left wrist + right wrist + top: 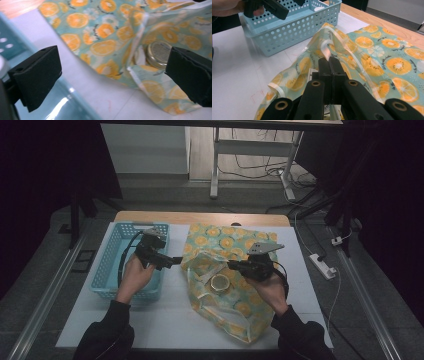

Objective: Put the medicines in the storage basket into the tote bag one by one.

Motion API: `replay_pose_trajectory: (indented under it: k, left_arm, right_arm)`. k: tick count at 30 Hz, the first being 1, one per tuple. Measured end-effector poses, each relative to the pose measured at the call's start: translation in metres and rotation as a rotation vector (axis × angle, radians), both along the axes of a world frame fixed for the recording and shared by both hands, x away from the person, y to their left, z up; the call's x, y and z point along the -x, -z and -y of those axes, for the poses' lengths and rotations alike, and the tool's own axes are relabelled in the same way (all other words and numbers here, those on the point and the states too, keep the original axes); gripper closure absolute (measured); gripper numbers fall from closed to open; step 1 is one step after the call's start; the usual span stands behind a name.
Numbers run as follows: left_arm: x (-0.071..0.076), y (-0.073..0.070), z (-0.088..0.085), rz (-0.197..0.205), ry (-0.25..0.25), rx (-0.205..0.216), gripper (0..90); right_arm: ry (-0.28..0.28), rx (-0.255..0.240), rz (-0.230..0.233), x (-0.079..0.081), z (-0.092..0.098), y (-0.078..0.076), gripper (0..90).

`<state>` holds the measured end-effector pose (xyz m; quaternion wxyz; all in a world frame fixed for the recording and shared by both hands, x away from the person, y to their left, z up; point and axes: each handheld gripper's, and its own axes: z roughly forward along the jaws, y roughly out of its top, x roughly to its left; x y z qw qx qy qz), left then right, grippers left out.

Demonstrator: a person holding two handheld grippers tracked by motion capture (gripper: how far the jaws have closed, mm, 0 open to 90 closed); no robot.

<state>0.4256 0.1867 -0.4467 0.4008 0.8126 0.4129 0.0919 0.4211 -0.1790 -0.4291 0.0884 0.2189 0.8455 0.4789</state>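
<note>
Now the right tongs are pressed together, pinching the rim of the orange-print bag, which lies on the white surface just right of the blue basket. Meanwhile the left tongs are spread wide between basket and bag, with a gold-lidded jar inside the bag's mouth.

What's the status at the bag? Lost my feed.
Right gripper shut on the orange-print bag rim, holding it open. Left gripper open beside the blue basket. Jar inside the bag, nothing blocking.

jar body hidden in bag, basket blurred, perhaps cropped
</note>
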Motion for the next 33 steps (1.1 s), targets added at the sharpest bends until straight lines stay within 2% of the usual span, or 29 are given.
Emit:
replay_pose_trajectory:
  k: [11,17,23,26,31,33]
  left_arm:
    - [-0.003,0.003,-0.025,0.021,-0.084,0.012,0.2]
    - [-0.006,0.005,-0.033,0.039,-0.111,-0.015,0.3]
    - [-0.01,0.008,-0.044,0.051,-0.153,-0.018,0.1]
    - [-0.014,0.011,-0.049,0.039,-0.174,-0.015,0.2]
    - [-0.025,0.011,-0.052,0.009,-0.192,-0.058,0.1]
    - [-0.031,0.011,-0.053,-0.01,-0.198,-0.054,0.1]
  right_arm:
    - [-0.001,0.002,0.0,0.0,-0.001,0.001,89.4]
    - [-0.004,0.005,-0.007,0.0,-0.002,0.003,89.4]
    - [-0.003,0.007,-0.003,0.0,-0.002,0.002,89.4]
    - [0.001,0.007,-0.003,0.0,-0.002,0.002,89.4]
    - [0.0,0.006,-0.005,0.0,-0.003,0.003,89.4]
    - [0.0,0.008,-0.005,0.0,-0.003,0.003,89.4]
